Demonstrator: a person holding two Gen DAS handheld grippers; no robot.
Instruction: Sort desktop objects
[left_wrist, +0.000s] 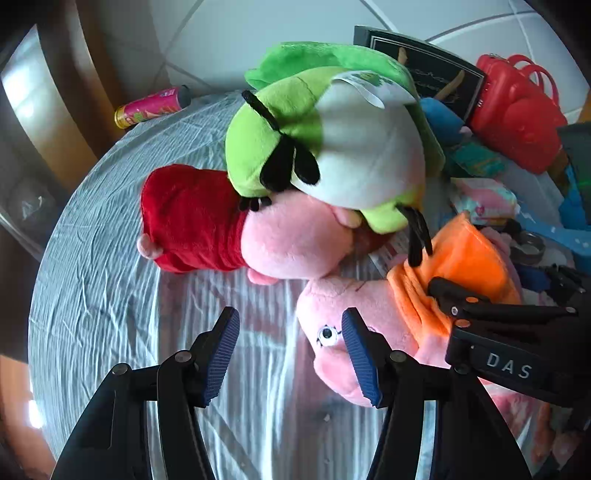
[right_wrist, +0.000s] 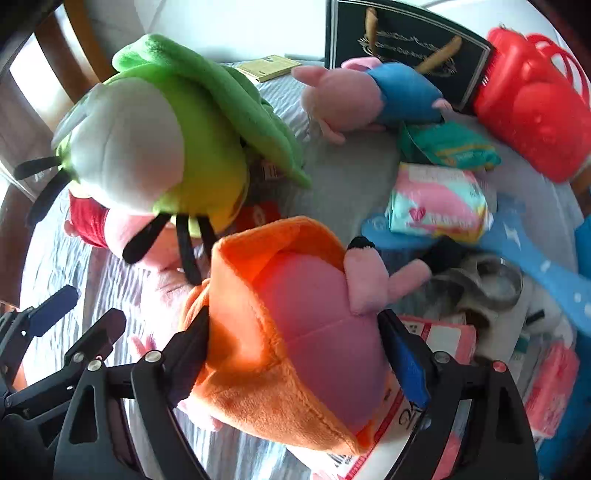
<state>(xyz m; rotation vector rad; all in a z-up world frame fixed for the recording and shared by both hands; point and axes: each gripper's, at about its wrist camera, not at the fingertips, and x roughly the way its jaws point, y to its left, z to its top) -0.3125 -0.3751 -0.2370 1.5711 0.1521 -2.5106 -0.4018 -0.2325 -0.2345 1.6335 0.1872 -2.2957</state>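
Right hand-held gripper (right_wrist: 295, 354) has its fingers either side of the orange-dressed pig plush (right_wrist: 291, 332), across the dress, apparently pinching it; a soft body gives a wide, forgiving hold there. Left hand-held gripper (left_wrist: 291, 354) is spread with nothing between its pads, the pig's face just off its right finger, perhaps ready to steady or take over. Ahead of both, the green frog plush (left_wrist: 325, 140) lies on top of the red-dressed pig plush (left_wrist: 236, 229) on the covered bench (left_wrist: 103, 295): plush grouped together. Beyond the right gripper, small packets (right_wrist: 439, 206) and a red bag (right_wrist: 532, 110) lie apart. Sorting stage unclear.
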